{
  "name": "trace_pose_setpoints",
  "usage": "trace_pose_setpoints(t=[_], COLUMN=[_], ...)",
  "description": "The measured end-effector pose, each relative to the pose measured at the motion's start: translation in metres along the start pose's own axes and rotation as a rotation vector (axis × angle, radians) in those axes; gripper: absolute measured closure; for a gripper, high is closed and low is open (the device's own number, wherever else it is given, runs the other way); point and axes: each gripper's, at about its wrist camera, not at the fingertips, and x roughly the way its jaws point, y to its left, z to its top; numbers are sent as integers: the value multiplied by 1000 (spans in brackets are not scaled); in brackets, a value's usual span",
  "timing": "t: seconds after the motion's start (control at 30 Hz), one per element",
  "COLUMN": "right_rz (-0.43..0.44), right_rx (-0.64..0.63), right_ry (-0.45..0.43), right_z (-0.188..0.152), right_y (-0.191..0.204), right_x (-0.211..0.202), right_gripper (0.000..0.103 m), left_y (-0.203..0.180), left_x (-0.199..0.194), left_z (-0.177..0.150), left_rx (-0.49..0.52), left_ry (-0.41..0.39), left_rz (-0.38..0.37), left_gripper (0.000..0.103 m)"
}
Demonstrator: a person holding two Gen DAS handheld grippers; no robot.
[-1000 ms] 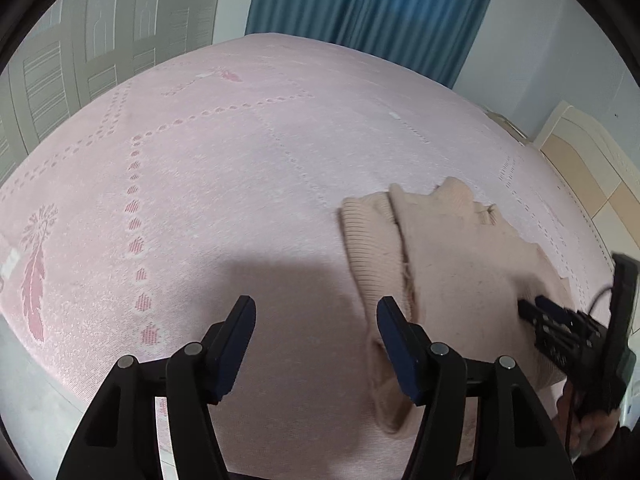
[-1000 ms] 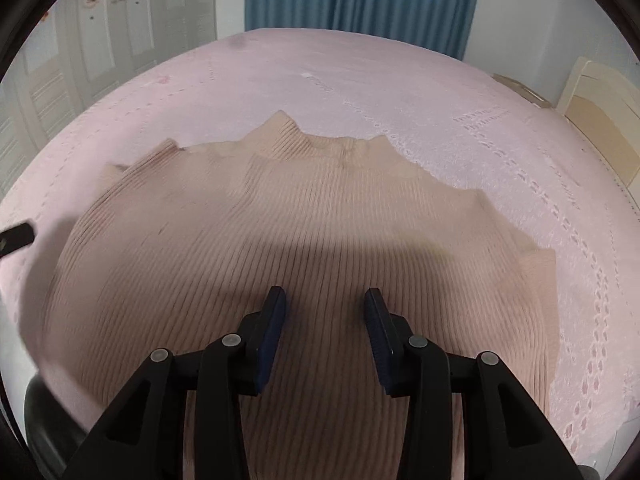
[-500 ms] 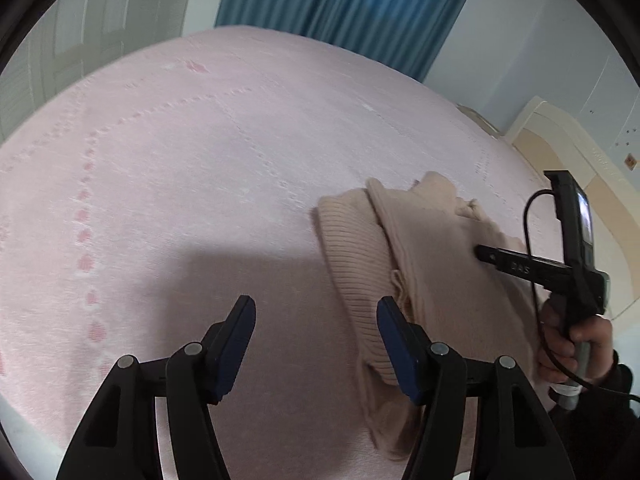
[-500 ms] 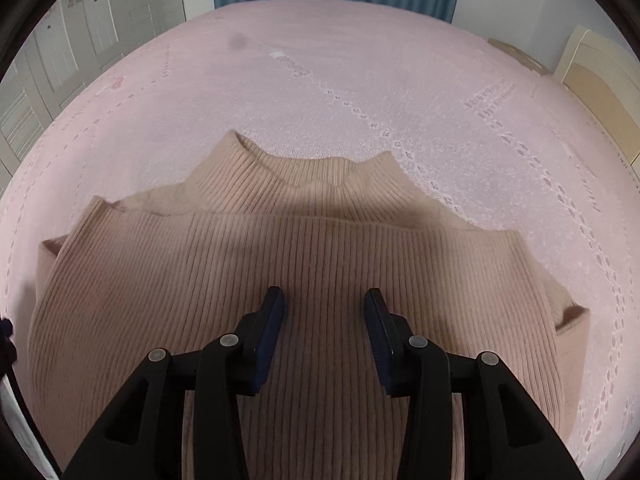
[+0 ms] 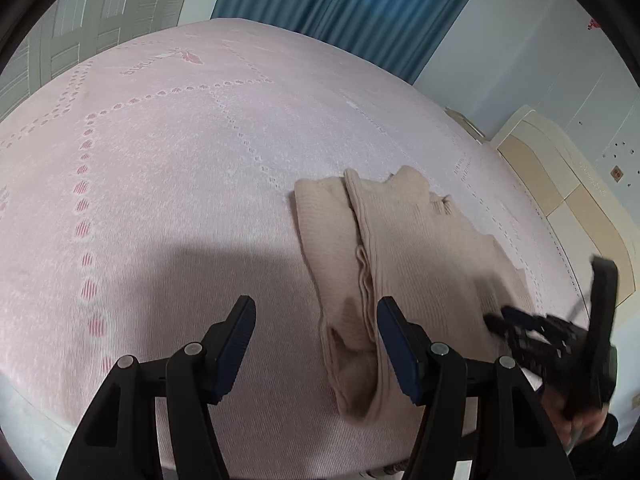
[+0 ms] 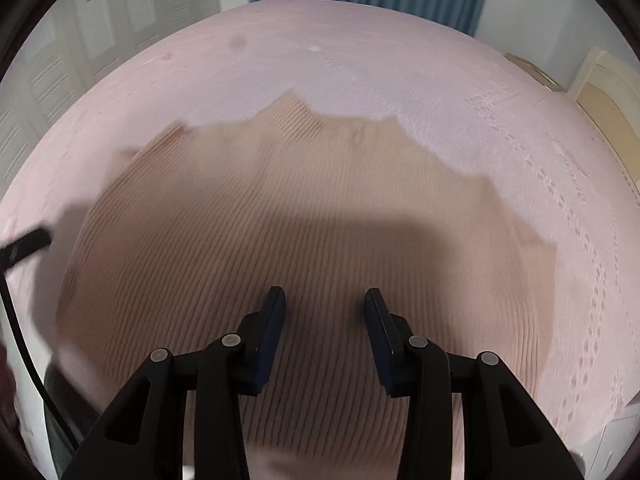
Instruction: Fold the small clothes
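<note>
Over the sweater [image 6: 304, 240]: right gripper [image 6: 324, 304] spread wide, nothing between the pads, fingertips above the ribbed body near the hem. Blue pads [image 6: 274, 320] clear of the knit as far as can be told; contact not certain through the motion blur. Left of the sweater: left gripper [image 5: 314, 316] also spread wide, holding nothing, its right pad [image 5: 394, 340] at the folded sleeve edge, left pad over bare bedspread [image 5: 160, 184]. Touching or just above the sleeve, cannot tell.

Sweater beige, ribbed, lying flat on the pink bedspread, high collar [image 6: 340, 124] pointing away from the right gripper. Left sleeve [image 5: 324, 232] folded in along the body, forming a long doubled strip. Far side of the sweater, toward the headboard [image 5: 568, 200]: patterned dotted lines in the bedspread. Beyond the sweater's collar end: blue curtain [image 5: 360, 8]. Right gripper visible in the left wrist view at the sweater's right edge, blurred.
</note>
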Motion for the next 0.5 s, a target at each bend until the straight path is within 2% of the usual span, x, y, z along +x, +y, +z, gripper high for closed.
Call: trace_pose_setpoints(t=[0.1, 0.23, 0.37, 0.5], right_rz=[-8, 8, 61, 54], right_rx=[-73, -99, -37, 24], right_ry=[17, 44, 49, 21], right_z=[-31, -62, -79, -89], right_y=[10, 12, 1, -10], right_x=[-12, -27, -44, -60], right_gripper=[63, 63, 63, 63], left_y=[2, 2, 0, -6], left_x=[-2, -3, 5, 8], left_z=[-12, -29, -46, -50], left_rx=[-12, -37, -47, -18], left_ry=[22, 53, 90, 74], left_rz=[-8, -48, -79, -75], left_gripper=[42, 42, 42, 38])
